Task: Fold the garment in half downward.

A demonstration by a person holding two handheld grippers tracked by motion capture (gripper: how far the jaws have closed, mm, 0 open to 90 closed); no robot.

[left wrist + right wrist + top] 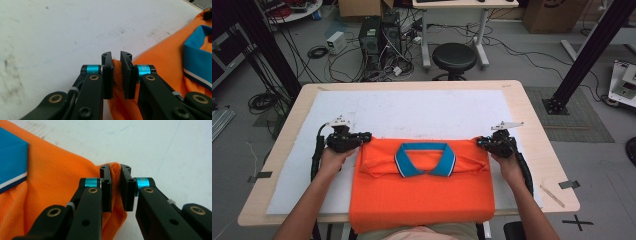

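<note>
Both forearms come in from the near edge of the table (532, 130) and spread outward, one hand at each side of an orange polo shirt (422, 195). The left gripper (367, 136) lies low and level, its jaws pointing inward toward the shirt's left shoulder corner; the right gripper (480, 142) mirrors it at the right shoulder corner. In the left gripper view the jaws are pinched on a bunch of orange fabric, and the right gripper view shows the same pinch on the opposite corner.

The shirt lies flat on a white sheet (412, 110), with its blue collar (425, 159) toward the table's far side and its hem hanging over the near edge. Its long axis runs from near to far, and the folded shoulder line runs from gripper to gripper.
</note>
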